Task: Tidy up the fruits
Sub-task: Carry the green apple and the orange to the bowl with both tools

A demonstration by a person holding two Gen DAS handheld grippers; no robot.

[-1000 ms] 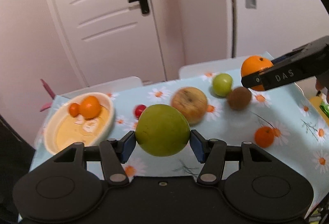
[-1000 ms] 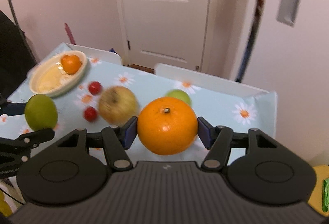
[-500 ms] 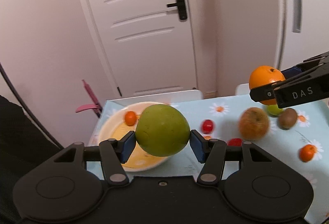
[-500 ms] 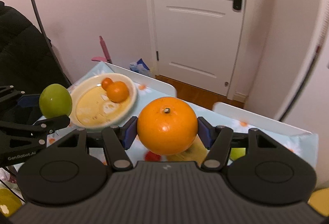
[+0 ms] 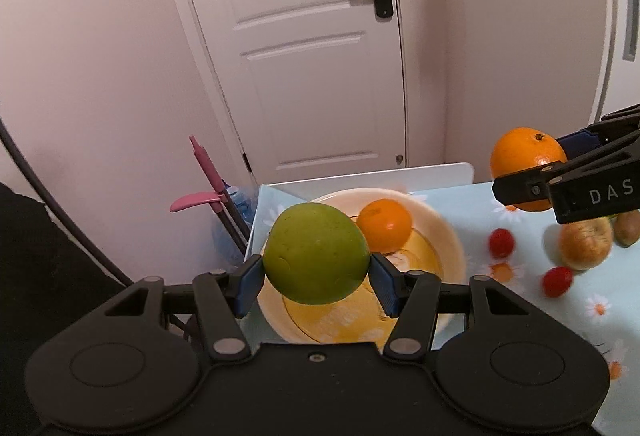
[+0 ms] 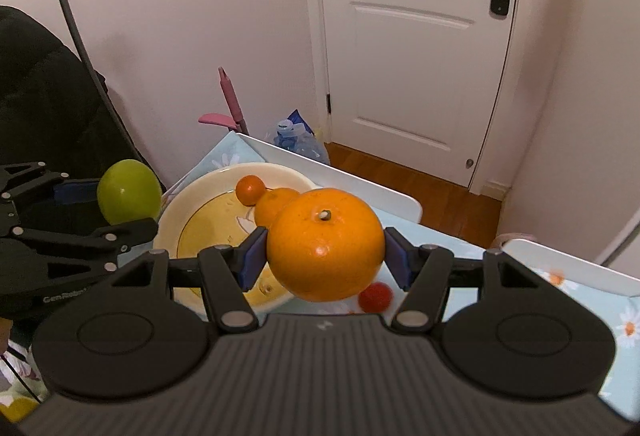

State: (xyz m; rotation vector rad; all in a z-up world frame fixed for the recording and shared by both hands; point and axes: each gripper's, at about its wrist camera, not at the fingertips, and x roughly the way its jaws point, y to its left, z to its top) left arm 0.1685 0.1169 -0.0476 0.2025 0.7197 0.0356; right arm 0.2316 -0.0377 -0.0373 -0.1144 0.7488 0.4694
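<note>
Left gripper [image 5: 316, 278] clamped on a green apple [image 5: 316, 254], held in the air over the near edge of a cream bowl [image 5: 448, 236]. Right gripper [image 6: 325, 262] clamped on a large orange [image 6: 325, 244], also above the bowl. Inside the bowl, two smaller oranges [image 6: 276, 206]. Beyond, on a daisy-print tablecloth [image 5: 520, 312], red cherry tomatoes [image 5: 557, 281] and a brownish apple [image 5: 586, 246].

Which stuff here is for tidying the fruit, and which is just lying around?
For the job:
green apple
big orange
plate
small oranges on it
cherry tomatoes
brownish apple

Just lying around:
door
pink stick
water bottle
</note>
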